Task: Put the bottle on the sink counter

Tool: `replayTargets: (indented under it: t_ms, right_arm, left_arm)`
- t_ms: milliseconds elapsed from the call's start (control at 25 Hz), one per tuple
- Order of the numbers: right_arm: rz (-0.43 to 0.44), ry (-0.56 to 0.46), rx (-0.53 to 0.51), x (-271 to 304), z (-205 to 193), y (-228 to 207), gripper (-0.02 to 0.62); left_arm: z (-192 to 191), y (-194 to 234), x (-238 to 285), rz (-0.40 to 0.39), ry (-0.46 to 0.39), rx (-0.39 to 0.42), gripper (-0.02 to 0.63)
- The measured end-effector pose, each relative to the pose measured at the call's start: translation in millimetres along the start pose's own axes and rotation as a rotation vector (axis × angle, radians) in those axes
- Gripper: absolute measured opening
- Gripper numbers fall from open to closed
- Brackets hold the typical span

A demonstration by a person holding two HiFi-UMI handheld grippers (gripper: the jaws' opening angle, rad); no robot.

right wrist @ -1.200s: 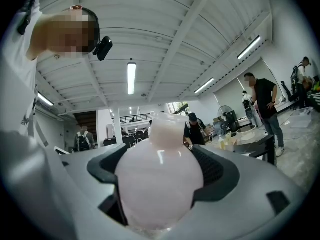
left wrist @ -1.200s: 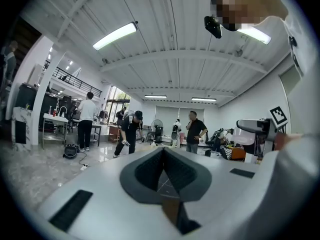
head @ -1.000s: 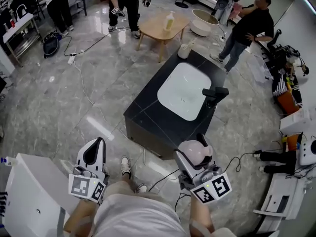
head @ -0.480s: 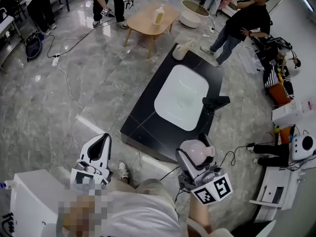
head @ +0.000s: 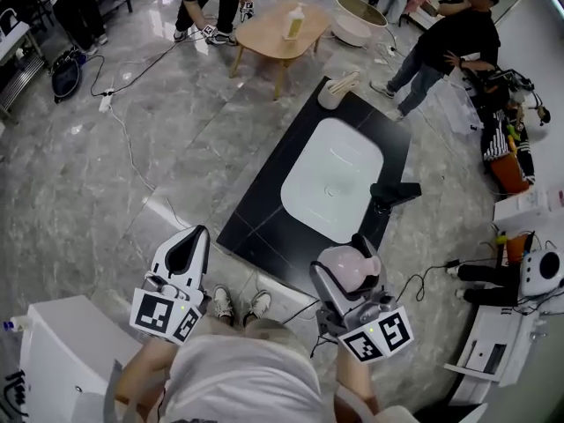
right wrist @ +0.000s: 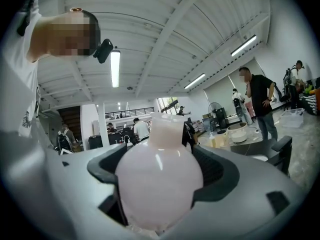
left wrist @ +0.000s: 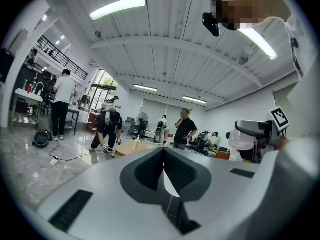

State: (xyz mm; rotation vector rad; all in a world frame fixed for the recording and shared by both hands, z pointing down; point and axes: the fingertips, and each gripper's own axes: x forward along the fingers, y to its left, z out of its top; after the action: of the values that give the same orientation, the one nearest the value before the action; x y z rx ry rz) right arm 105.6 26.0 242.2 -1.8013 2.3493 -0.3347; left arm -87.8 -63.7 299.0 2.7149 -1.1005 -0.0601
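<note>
A pale pink round bottle (head: 348,267) (right wrist: 159,181) sits clamped between the jaws of my right gripper (head: 351,273), held just short of the near edge of the black sink counter (head: 264,223). The counter holds a white basin (head: 330,176) and a black faucet (head: 393,192). My left gripper (head: 187,248) is held low to the left of the counter's near corner. Its jaws are pressed together with nothing between them, as the left gripper view (left wrist: 164,170) shows.
A cup of sticks (head: 331,92) stands at the counter's far corner. Beyond it are a wooden table (head: 278,40) with a bottle (head: 293,23), a round tub (head: 362,18) and several people (head: 443,47). Cables (head: 132,152) cross the floor; white equipment (head: 53,359) sits by my left.
The view has shifted: the sink counter now lies a little further right and nearer. Both grippers keep their places and their grip; my feet now show below the counter's edge.
</note>
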Motion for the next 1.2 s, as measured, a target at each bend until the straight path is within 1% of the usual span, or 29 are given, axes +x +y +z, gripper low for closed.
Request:
replayTargets:
  t_ms: [160,440,640,840,960,1200]
  right_arm:
    - [0.030,0.029,-0.006,7,-4,-10,0.417]
    - [0.063,0.078,-0.017,29,-23,-32,0.417]
    - [0.091,0.123,-0.023,50,-53,-39,0.417]
    - [0.107,0.152,-0.024,73,-88,-48,0.417]
    - [0.115,0.170,-0.047,86,-106,-54,0.417]
    - [0.150,0.207,-0.115,109,-138,-57,0.417]
  left_arm:
    - [-1,2,10,0.026,0.010,0.012,0.014]
    - [-16,17,34,0.089,0.029,-0.050,0.014]
    - [-33,32,41,0.128,0.059,-0.051,0.014]
    - [-58,45,43,0.161,0.104,-0.054,0.014]
    - [-73,50,45,0.176,0.122,-0.068,0.014]
    - [-88,57,54,0.185,0.129,-0.078,0.014]
